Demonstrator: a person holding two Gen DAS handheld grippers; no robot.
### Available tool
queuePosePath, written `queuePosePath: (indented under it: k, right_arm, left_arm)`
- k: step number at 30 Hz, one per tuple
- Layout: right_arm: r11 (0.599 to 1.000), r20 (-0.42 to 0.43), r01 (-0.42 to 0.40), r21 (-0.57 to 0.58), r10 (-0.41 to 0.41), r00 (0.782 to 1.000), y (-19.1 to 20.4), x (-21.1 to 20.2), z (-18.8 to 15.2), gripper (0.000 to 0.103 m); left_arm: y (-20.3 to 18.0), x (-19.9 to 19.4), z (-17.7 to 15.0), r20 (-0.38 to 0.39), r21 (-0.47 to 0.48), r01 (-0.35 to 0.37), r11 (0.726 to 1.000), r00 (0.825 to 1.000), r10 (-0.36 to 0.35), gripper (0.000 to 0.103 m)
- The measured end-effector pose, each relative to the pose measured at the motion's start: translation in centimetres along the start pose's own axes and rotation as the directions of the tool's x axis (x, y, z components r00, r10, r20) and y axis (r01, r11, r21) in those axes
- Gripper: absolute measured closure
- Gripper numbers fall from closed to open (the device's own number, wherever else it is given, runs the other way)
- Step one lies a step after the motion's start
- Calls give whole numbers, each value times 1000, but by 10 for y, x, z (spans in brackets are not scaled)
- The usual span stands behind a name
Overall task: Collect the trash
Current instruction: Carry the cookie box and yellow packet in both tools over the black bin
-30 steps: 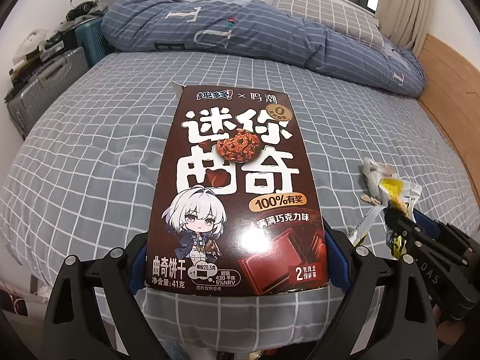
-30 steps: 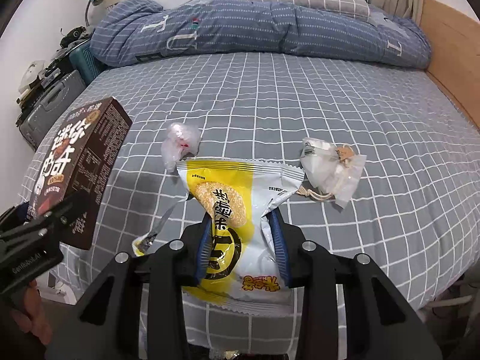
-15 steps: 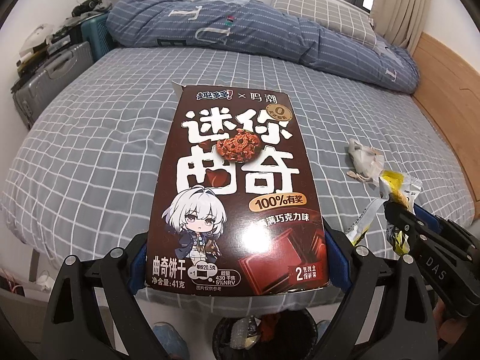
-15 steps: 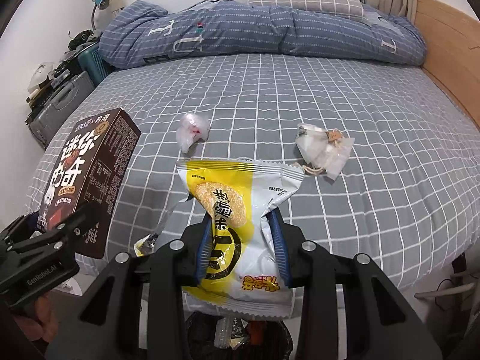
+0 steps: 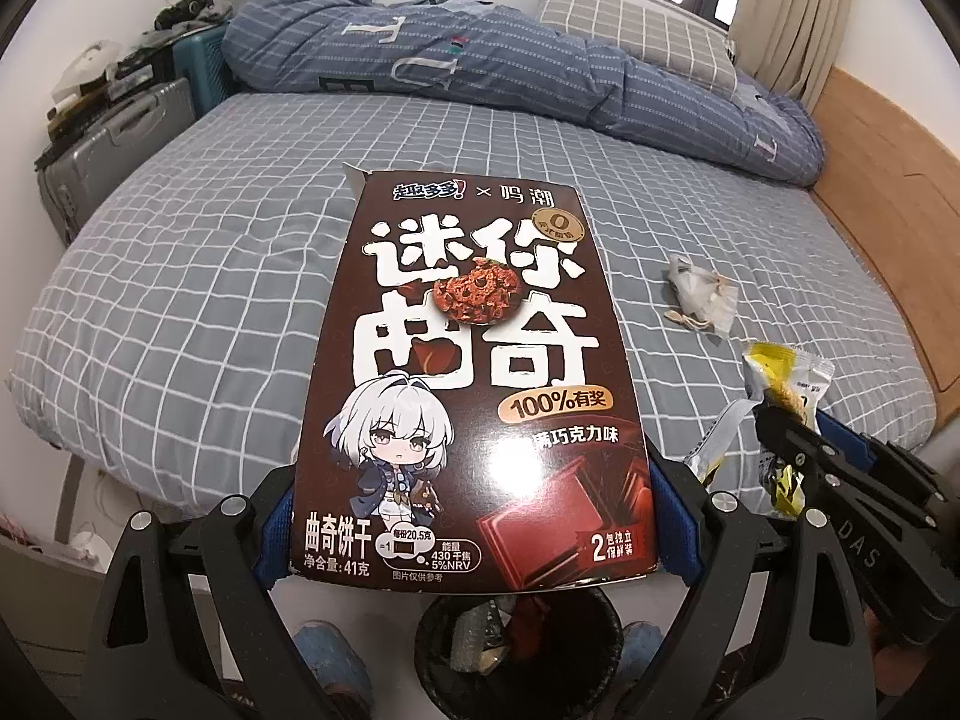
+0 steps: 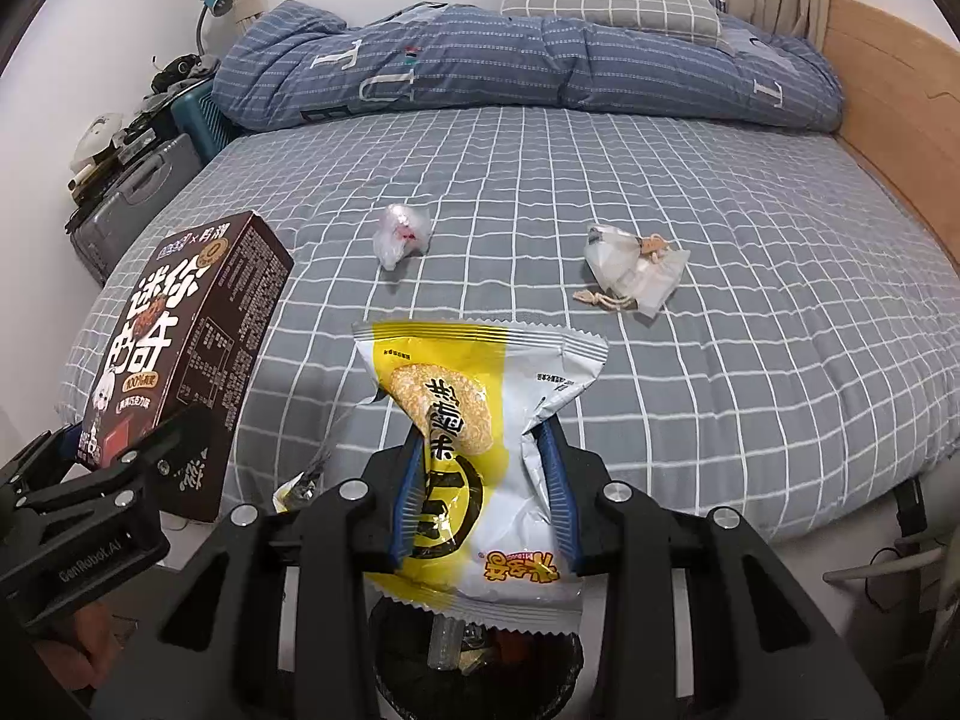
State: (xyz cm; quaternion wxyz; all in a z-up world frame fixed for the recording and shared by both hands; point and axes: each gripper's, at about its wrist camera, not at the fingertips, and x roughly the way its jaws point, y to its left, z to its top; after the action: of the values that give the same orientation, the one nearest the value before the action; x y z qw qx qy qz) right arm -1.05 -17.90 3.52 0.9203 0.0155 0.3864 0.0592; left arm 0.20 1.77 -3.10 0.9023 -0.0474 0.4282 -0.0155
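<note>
Left tongs point(image 5: 474, 534) are clamped across the cookie box's point(image 5: 474, 360) bottom edge, right tongs point(image 6: 483, 492) pinch the yellow snack bag point(image 6: 474, 420) mid-body (crinkly, slippery, so hold firmly). Both hang over the trash bin point(image 6: 384, 660), lower center; box looks stiff, light.

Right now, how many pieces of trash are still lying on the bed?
2: a crumpled clear wrapper mid-bed, and a clear plastic bag with string to its right. The cookie box may hide more.
</note>
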Motion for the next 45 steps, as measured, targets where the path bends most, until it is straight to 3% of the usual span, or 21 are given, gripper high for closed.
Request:
queuePosePath:
  k: [9, 25, 36, 45]
  right_arm:
    - [1000, 2, 7, -6, -7, 1000, 1, -23, -29, 69]
    - [999, -37, 19, -30, -20, 999, 3, -34, -91, 68]
    - [999, -89, 27, -33, -29, 996, -9, -21, -143, 68]
    - [999, -148, 30, -33, -35, 988, -16, 4, -172, 68]
  left_arm:
    - [-2, -15, 13, 19, -4, 9, 1000, 1000, -9, 14]
    - [-4, -16, 3, -24, 2, 19, 1000, 1000, -19, 14]
    - [-1, 10, -12, -101, 14, 19, 1000, 995, -18, 14]
    - [3, 38, -51, -180, 17, 24, 1000, 983, -20, 14]
